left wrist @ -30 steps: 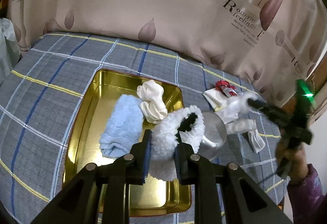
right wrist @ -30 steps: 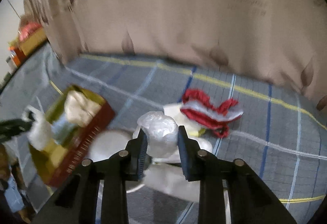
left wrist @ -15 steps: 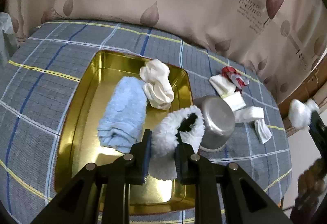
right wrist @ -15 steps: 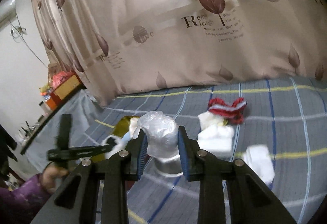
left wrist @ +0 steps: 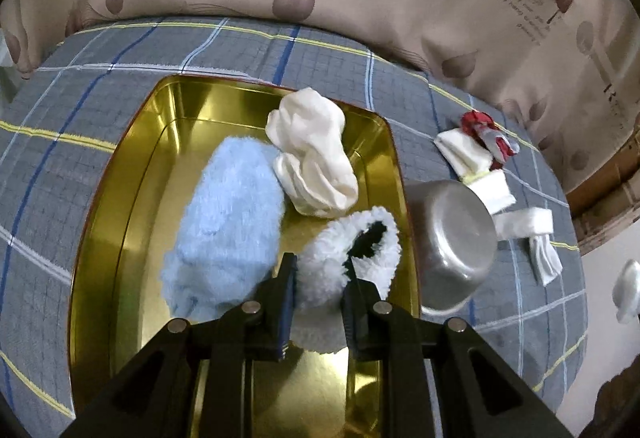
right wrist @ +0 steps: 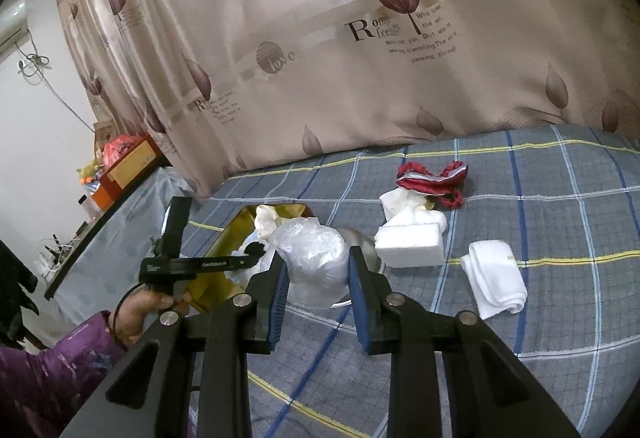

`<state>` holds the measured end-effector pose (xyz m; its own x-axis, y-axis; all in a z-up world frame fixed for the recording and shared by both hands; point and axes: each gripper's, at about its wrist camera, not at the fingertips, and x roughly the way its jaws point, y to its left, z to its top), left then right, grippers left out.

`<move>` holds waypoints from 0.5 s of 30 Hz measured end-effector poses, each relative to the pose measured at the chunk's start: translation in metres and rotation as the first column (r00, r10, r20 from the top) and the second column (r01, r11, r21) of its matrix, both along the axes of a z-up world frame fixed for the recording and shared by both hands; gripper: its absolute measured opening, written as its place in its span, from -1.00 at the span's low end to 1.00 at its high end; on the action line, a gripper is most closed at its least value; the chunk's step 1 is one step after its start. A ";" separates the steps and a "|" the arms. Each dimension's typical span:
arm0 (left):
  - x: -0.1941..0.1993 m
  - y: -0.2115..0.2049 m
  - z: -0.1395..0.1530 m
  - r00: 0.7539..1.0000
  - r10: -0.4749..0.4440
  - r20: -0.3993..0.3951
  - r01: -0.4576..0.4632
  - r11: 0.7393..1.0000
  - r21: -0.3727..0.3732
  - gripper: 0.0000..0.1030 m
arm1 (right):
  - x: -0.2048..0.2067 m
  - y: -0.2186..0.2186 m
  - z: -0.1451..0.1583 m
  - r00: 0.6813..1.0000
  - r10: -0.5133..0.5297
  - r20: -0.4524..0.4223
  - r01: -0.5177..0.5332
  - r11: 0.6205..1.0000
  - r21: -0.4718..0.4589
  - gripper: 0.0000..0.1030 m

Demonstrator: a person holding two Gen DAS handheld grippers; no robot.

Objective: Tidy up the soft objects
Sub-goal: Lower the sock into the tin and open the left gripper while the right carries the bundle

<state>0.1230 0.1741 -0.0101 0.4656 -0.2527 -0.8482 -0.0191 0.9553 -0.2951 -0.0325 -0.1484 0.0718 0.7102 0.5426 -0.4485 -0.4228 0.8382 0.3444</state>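
My left gripper (left wrist: 318,270) is shut on a white fluffy sock (left wrist: 340,258), which hangs low over the gold tray (left wrist: 120,198). A light blue fluffy sock (left wrist: 228,222) and a cream cloth (left wrist: 316,158) lie in the tray. In the right wrist view my right gripper (right wrist: 318,270) is shut on a crumpled clear plastic bag (right wrist: 312,254), held above the checked bedspread. The left gripper (right wrist: 256,258) shows there too, over the tray (right wrist: 224,242), held by a hand in a purple sleeve. The bag also shows small at the left view's right edge (left wrist: 626,290).
A steel pot (left wrist: 452,238) lies tipped right of the tray. White folded cloths (right wrist: 494,278), a white block (right wrist: 412,246) and a red-and-grey cloth (right wrist: 432,182) lie on the bedspread. A leaf-printed curtain (right wrist: 360,38) hangs behind. A cluttered shelf (right wrist: 120,166) stands far left.
The left gripper sank toward the tray with the fluffy sock. The right gripper swung away from the cloth pile to the bed's right side, carrying the plastic bag, then slowed.
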 end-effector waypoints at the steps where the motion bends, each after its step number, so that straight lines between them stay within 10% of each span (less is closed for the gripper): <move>1: 0.003 0.000 0.000 1.000 0.004 -0.001 -0.004 1.000 0.003 -0.60 | 0.000 0.000 0.000 1.000 0.001 0.000 -0.001 1.000 -0.001 -0.50; 15: 0.057 0.004 -0.011 1.000 0.026 -0.011 -0.025 0.999 0.047 -0.50 | -0.001 0.005 -0.004 1.000 0.018 -0.013 -0.018 1.000 0.008 -0.50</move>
<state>0.1801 0.1783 -0.0214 0.4611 -0.2008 -0.8643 -0.0470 0.9672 -0.2498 -0.0336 -0.1434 0.0675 0.6943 0.5586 -0.4537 -0.4332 0.8279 0.3563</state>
